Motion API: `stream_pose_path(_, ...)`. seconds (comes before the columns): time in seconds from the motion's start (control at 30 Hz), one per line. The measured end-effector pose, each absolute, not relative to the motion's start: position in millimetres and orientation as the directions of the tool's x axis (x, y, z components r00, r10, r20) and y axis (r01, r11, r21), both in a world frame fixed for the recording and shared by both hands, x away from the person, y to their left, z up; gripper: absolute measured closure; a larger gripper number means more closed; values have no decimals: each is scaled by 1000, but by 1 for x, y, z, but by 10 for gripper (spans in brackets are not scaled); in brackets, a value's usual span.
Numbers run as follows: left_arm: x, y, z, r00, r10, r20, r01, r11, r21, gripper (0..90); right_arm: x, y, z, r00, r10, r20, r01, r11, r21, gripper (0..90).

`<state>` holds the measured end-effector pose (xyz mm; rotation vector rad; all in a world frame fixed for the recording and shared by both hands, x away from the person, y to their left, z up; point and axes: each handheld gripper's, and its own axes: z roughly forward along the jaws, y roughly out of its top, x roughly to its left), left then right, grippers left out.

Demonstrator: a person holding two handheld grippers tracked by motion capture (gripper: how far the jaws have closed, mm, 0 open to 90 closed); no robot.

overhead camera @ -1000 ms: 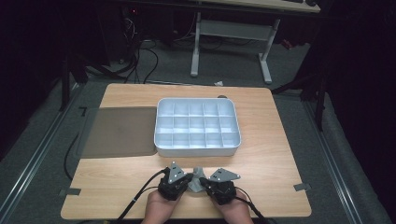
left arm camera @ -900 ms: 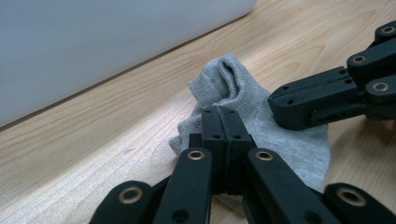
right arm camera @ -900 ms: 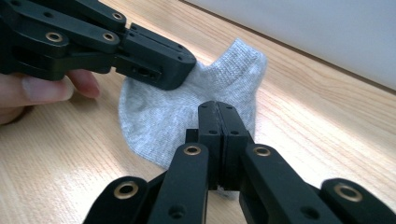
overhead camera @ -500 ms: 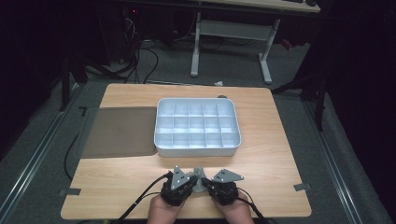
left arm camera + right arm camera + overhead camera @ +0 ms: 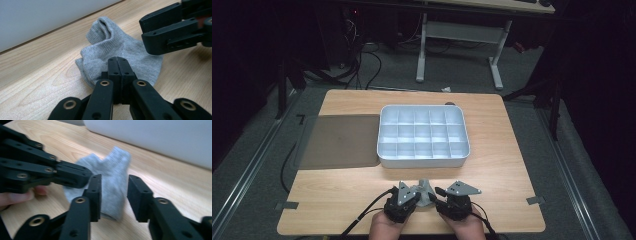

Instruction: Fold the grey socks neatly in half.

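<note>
The left gripper [image 5: 117, 62], nearest to us in its own view, has its two black jaws pressed together on the near edge of a small grey sock [image 5: 120, 50], pinning a fold of the knit fabric. In that same view we see the right gripper [image 5: 160, 35] come in from the upper right, just above the sock's far side. In the right gripper view, the right gripper [image 5: 113, 195] has its jaws apart, with a strip of the grey sock [image 5: 112, 180] lying between them; whether the jaws touch the fabric we cannot tell, as the cloth is blurred. The left gripper [image 5: 75, 176] reaches in from the left of that view, its tip against the sock, and a fingertip [image 5: 25, 195] shows beneath it. From the high view we see both hands at the near edge of the wooden table [image 5: 512, 165], the left gripper [image 5: 412, 197] and right gripper [image 5: 438, 200] close together with the sock [image 5: 424, 189] bunched between them on the tabletop. Farther along the table sits a white tray [image 5: 384, 150] divided into many small compartments, and touching its left side lies a flat grey-brown mat [image 5: 339, 140]. Beyond the table, on the dark floor, stand the legs of another desk [image 5: 459, 37].
</note>
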<state>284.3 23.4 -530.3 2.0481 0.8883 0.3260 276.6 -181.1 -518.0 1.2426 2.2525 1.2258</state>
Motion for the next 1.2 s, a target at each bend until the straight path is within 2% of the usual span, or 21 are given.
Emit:
stream_pose_path(0.23, 284, 24, -531, 715, 694, -86, 464, -379, 801, 899, 281, -181, -527, -570, 797, 199, 613, 252, 749, 555)
stream_pose_path(0.37, 283, 24, -531, 715, 694, -84, 462, -379, 801, 900, 284, -181, -529, -556, 801, 222, 645, 247, 723, 542)
stream_pose_path(0.5, 283, 24, -530, 710, 697, -94, 474, -375, 797, 895, 282, -180, -531, -564, 794, 228, 644, 250, 723, 582)
stream_pose_path(0.57, 280, 22, -523, 721, 682, -123, 473, -354, 806, 864, 281, -177, -532, -572, 790, 223, 639, 258, 724, 631)
stream_pose_path(0.67, 275, 15, -522, 732, 675, -90, 448, -378, 810, 865, 281, -177, -532, -575, 787, 225, 639, 259, 724, 658)
stream_pose_path(0.8, 278, 16, -529, 717, 692, -85, 461, -379, 802, 874, 280, -178, -532, -580, 782, 229, 635, 258, 728, 704)
stream_pose_path(0.9, 279, 16, -530, 716, 696, -51, 449, -404, 797, 900, 279, -180, -530, -582, 777, 240, 633, 248, 733, 776)
stream_pose_path(1.2, 281, 14, -531, 716, 697, -47, 448, -408, 795, 900, 269, -178, -516, -638, 739, 219, 561, 251, 789, 796)
